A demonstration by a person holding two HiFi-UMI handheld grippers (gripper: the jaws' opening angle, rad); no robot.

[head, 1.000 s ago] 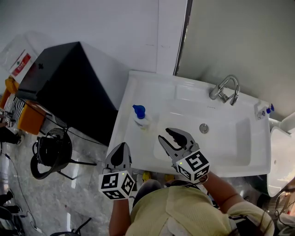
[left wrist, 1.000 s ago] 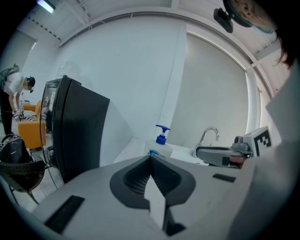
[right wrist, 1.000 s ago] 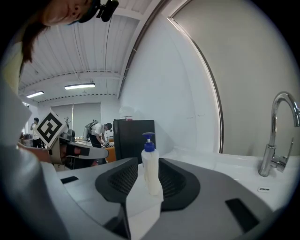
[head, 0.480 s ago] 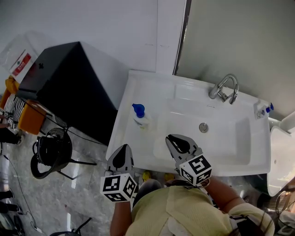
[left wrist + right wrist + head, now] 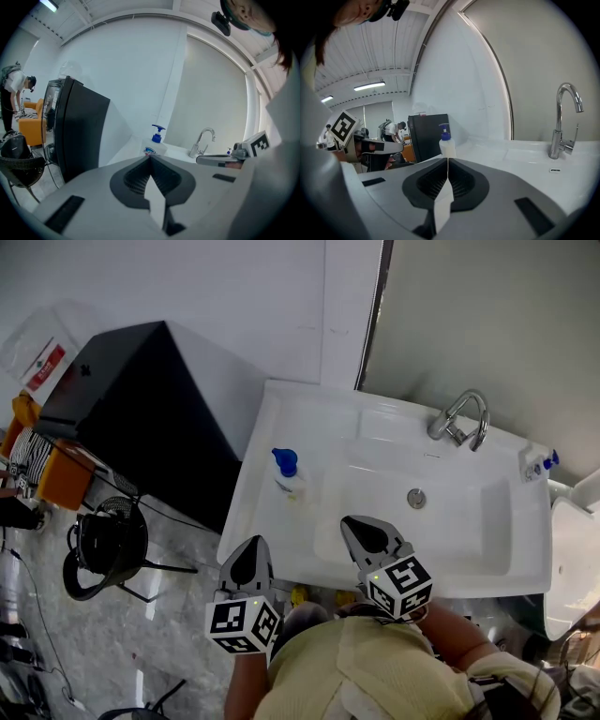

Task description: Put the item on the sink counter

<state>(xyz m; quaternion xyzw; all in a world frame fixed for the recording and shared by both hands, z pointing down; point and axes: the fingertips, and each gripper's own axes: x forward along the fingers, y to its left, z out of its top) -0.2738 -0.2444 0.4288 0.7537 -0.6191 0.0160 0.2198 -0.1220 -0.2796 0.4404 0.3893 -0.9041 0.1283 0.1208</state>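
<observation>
Sink counter [image 5: 302,420] is white, soap bottle [image 5: 287,476] blue-topped, cabinet [image 5: 155,399] black

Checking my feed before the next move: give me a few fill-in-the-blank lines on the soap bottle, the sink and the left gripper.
1. The soap bottle has a ____ pump top.
2. It stands on the sink counter, to the ____ of the basin in the head view.
3. The left gripper has its jaws ____, with nothing between them.
Missing words: blue; left; shut.
</observation>
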